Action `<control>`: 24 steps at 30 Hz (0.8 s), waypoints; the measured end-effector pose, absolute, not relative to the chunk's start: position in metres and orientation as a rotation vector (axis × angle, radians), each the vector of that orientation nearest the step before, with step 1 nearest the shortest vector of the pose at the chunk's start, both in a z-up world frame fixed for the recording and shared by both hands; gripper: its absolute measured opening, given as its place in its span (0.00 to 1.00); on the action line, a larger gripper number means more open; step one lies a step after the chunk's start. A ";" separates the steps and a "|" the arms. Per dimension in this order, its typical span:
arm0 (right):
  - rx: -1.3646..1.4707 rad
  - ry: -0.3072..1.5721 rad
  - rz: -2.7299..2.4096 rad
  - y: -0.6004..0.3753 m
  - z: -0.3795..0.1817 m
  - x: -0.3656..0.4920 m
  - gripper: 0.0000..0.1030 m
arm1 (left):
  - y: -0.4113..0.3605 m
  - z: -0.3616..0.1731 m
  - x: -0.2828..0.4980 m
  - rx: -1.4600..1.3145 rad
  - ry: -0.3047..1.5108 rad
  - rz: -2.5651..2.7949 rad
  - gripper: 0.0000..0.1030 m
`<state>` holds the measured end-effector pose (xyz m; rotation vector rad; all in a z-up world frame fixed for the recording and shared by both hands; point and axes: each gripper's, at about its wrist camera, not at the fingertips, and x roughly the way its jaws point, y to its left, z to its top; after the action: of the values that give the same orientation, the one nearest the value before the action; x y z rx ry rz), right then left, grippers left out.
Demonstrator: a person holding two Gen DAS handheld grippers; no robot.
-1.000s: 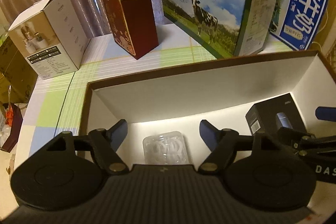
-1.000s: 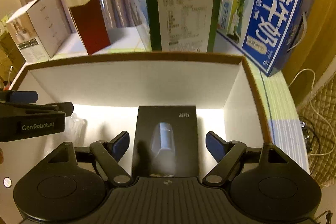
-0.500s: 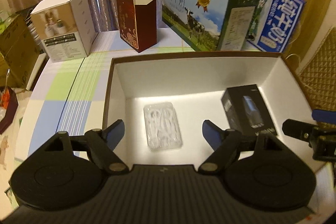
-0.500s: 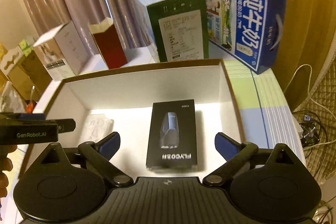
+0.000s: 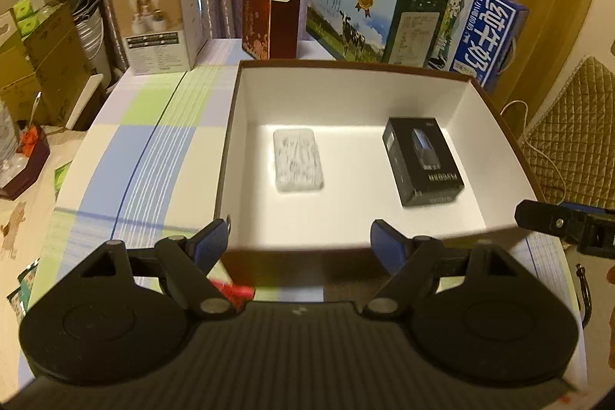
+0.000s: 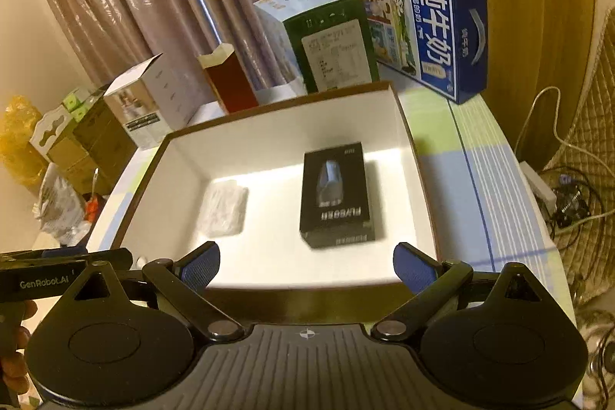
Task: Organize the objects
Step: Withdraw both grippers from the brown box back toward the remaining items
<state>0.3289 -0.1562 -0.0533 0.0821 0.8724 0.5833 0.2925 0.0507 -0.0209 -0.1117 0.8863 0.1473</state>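
A large open box [image 5: 233, 125] with brown rim and white inside lies on the checked tablecloth. In it lie a clear plastic packet [image 5: 296, 160] on the left and a black product box [image 5: 423, 160] on the right. My left gripper [image 5: 300, 231] hovers over the near rim, open and empty. In the right wrist view the black product box [image 6: 335, 195] and the packet [image 6: 225, 208] lie apart on the white floor. My right gripper [image 6: 305, 254] also hangs above the near rim, jaws wide open with nothing between them. The left gripper's tip [image 6: 65, 271] shows at that view's left edge.
Along the table's back stand a white carton [image 5: 159, 25], a dark red open carton [image 5: 271, 22], a cow-print milk case [image 5: 374, 22] and a blue milk case [image 5: 484, 33]. A small red thing [image 5: 235, 289] lies before the box. Cables [image 6: 569, 206] trail on the right.
Both grippers have pulled back and risen out of the box, so the whole box now shows. The right jaws have widened. The packet and black box stay where they lay.
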 end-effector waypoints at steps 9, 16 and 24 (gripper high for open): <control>0.081 0.902 0.593 -0.178 -0.054 0.282 0.92 | 0.041 -0.017 0.236 -0.102 0.890 0.177 0.76; 0.080 0.944 0.579 -0.197 -0.060 0.255 0.91 | 0.037 -0.024 0.201 -0.107 0.926 0.199 0.76; 0.052 0.992 0.571 -0.207 -0.072 0.230 0.91 | 0.034 -0.035 0.177 -0.107 0.963 0.208 0.76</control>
<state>0.2299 -0.2074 -0.0720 0.0518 0.9924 0.5707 0.1770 0.0338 -0.0350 -0.1071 0.9628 0.2085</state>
